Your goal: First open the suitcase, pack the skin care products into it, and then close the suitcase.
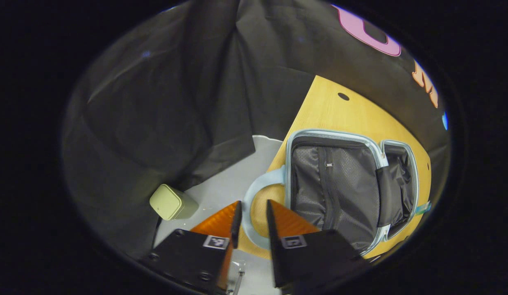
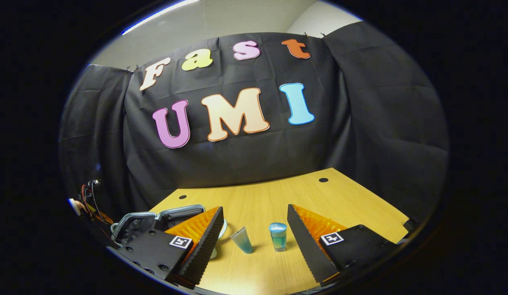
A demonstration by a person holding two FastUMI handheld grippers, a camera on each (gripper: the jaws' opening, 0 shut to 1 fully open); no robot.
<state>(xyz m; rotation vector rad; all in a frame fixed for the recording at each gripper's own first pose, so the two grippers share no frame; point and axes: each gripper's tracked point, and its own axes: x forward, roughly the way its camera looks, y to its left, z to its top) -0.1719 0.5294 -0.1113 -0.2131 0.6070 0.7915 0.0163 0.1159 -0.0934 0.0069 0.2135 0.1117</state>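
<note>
Black cloth is closing in the booth around a wooden table (image 2: 258, 196). Nearest in the right gripper view, the right gripper (image 2: 254, 241) is hovering low over the front edge with jaws spread wide, gripping nothing. Just beyond, framed between its fingers, 2 skin care items are standing upright: a tube (image 2: 242, 240) and, beside it, a small jar (image 2: 278, 236). Both are looking light and smooth, so probably slippery; the tube is likely soft and best pinched mid-body, the jar stiff and best taken across its sides below the cap. Farther toward the table's left edge, the suitcase (image 2: 155, 219) is lying open.

In the left gripper view, the left gripper (image 1: 252, 219) is hanging with a narrow gap, its fingers straddling the suitcase handle (image 1: 249, 196) without clearly pressing it. Past it, the suitcase (image 1: 344, 184) is showing its mesh lining. Off the table, a green box (image 1: 172, 202) is sitting on the floor.
</note>
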